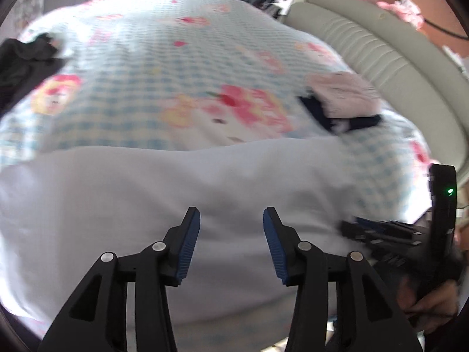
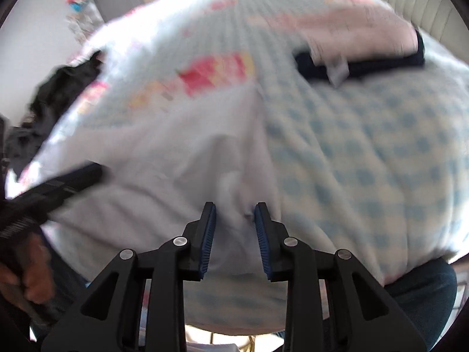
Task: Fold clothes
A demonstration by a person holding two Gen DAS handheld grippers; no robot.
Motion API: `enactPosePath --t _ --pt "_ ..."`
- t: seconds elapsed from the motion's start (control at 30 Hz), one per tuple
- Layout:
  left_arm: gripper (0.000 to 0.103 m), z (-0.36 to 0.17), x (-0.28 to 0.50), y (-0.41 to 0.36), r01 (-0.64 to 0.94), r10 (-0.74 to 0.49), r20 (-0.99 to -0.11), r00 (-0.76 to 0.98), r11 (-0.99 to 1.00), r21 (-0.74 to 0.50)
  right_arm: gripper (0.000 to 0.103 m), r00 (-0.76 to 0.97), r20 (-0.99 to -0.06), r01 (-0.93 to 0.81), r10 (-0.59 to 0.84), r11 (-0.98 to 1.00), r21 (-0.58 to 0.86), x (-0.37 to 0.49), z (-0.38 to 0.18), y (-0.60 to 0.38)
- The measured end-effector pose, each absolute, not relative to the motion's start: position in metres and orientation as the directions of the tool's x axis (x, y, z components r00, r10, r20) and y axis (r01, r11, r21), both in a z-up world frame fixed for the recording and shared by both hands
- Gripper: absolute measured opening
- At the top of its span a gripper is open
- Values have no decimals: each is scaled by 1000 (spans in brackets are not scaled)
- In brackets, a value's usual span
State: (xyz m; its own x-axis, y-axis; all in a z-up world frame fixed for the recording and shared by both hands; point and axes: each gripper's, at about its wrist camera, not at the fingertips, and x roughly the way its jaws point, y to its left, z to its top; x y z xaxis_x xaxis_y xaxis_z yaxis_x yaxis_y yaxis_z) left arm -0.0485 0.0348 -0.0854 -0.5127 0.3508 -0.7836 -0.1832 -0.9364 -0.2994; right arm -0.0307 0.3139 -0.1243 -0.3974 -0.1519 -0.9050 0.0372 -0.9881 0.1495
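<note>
Item: white garment (image 1: 181, 193), one piece, lying spread on a bed under a blue-checked quilt (image 1: 164, 67) printed with pink cartoon figures.

Position relative to the claws: in the left wrist view the cloth fills the field from 9 o'clock through 12 to 3 o'clock of the left claw (image 1: 231, 223), directly under and ahead of it. Its far edge, and so its long axis, runs roughly 9 to 3 o'clock. The right claw (image 2: 235, 214) sits at the garment's right-hand edge, where a puckered fold of cloth lies at 12 o'clock just ahead of its tips; bare quilt lies from 1 to 4 o'clock. Both hands are equally near.

Claw state: left spread wide, nothing between its pads. Right narrower but parted, cloth bunched between the pads; whether the pads press it cannot be told through the blur.

Appearance: plain, pale, thin, softly creased, no print visible.

Also present: folded pink-and-navy stack (image 1: 343, 99) at 1 o'clock; dark garment (image 1: 26, 64) at 10 o'clock.
</note>
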Motion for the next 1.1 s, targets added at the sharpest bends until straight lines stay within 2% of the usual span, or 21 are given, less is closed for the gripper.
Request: enactPosePath --t 0.07,0.2,0.33,0.47,0.53,0.63,0.7,0.77,0.8,0.83,0.97,1.03,1.1 --pt "45 -83 -47 4 -127 352 -767 -536 -932 -338 28 -394 -902 2 -178 -981 193 -30 -126 330" --pt "45 -80 -48 -48 -29 301 -763 -572 -937 -348 32 -437 -898 -30 -57 -997 77 -26 -110 348" --pt "46 -82 -60 -71 -21 306 -775 -553 -935 -355 33 -473 -873 54 -122 -992 110 -40 -80 350" --pt "47 -83 -65 -69 -64 308 -784 -539 -943 -327 36 -508 -852 150 -131 -987 63 -60 -62 317" --pt "47 -90 -67 -67 -68 299 -795 -528 -948 -311 37 -477 -862 201 -170 -976 81 -73 -71 297" --pt "47 -107 -80 -67 -83 295 -826 -480 -953 -292 37 -425 -896 241 -127 -970 23 -85 -90 275" --pt "47 -108 -88 -68 -105 268 -837 -477 -963 -249 39 -418 -898 247 -137 -968 33 -94 -97 273" --pt "47 -100 -95 -80 -75 219 -839 -498 -975 -209 40 -411 -903 216 -125 -976 36 -103 -104 282" --pt "47 -95 -97 -89 -41 201 -839 -506 -977 -209 50 -408 -907 185 -104 -982 30 -104 -105 289" --pt "47 -91 -95 -95 -18 213 -831 -514 -971 -238 54 -404 -911 148 -79 -989 20 -105 -106 296" --pt "47 -77 -78 -106 14 311 -780 -543 -926 -378 55 -424 -905 67 -44 -998 17 -93 -92 320" --pt "47 -75 -66 -78 -64 283 -797 -534 -953 -296 55 -440 -895 81 -69 -996 37 -82 -83 322" --pt "47 -80 -56 -58 -98 292 -803 -519 -954 -283 55 -438 -891 98 -118 -992 84 -71 -79 321"
